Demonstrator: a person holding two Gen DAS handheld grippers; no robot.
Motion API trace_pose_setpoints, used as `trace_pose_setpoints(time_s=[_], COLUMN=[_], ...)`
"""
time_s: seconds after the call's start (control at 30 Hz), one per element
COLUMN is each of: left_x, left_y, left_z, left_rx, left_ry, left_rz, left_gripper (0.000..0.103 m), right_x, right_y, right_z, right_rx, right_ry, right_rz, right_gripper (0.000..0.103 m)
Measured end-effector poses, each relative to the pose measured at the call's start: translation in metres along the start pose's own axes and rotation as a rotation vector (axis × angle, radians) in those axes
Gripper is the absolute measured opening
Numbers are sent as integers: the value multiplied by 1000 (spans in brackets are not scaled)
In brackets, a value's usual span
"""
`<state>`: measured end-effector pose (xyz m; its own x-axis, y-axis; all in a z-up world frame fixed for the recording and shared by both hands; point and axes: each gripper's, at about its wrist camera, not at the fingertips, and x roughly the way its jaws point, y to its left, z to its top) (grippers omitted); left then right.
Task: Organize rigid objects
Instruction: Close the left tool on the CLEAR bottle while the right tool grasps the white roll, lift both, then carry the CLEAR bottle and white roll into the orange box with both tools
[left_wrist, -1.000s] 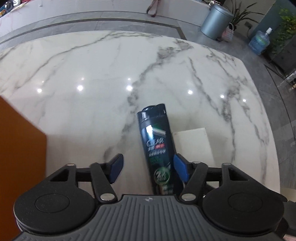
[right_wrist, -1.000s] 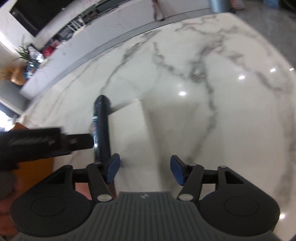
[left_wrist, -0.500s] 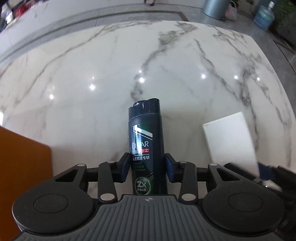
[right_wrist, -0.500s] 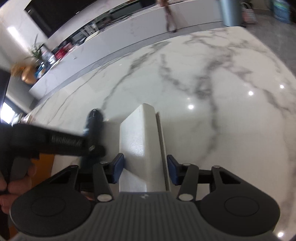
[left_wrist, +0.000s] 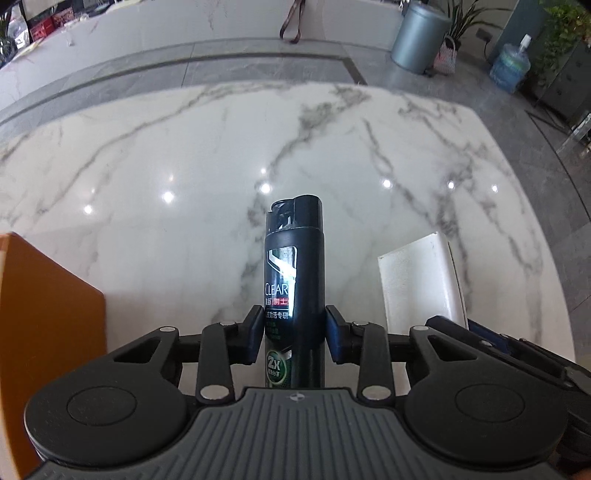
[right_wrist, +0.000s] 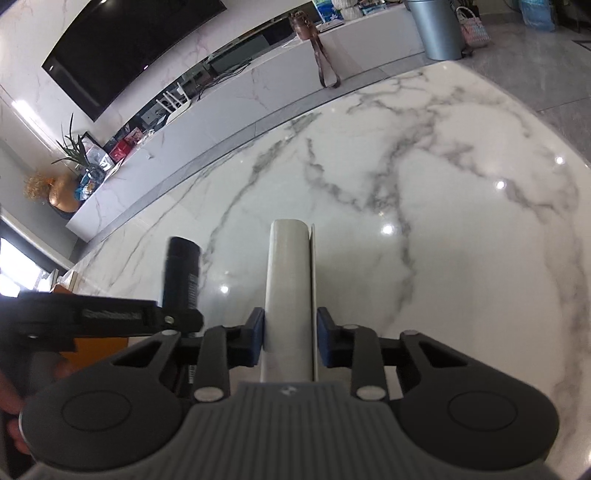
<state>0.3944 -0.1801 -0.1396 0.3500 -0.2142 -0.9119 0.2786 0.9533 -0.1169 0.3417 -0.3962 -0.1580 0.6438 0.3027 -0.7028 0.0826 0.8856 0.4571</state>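
Shampoo bottle (left_wrist: 294, 291) clamped by left hand-held gripper (left_wrist: 294, 334); white box (right_wrist: 290, 295) by right hand-held gripper (right_wrist: 290, 341).

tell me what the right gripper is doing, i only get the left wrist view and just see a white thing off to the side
Observer: The right gripper is shut on the white case, blue pads against both sides.
Operator: what's left of my bottle past the orange box
Observer: From the right wrist view, a gold vase sits on a long white counter.
Operator: anything above that counter
Observer: A dark TV screen hangs on the wall.
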Motion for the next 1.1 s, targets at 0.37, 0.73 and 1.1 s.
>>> trace_pose_setpoints(time_s=[0.37, 0.73, 1.1], left_x=[-98, -198, -120], left_y=[26, 138, 226], left_z=[-23, -49, -60], left_rx=[-9, -58, 10], left_ry=[-181, -233, -39], left_rz=[-48, 72, 229], left_gripper=[38, 38, 38], right_x=[-58, -107, -11], right_y=[56, 201, 300], right_z=[-2, -14, -61], right_rx=[-146, -207, -183], right_ry=[-167, -93, 139], right_rz=[-7, 324, 306], right_gripper=[30, 30, 30])
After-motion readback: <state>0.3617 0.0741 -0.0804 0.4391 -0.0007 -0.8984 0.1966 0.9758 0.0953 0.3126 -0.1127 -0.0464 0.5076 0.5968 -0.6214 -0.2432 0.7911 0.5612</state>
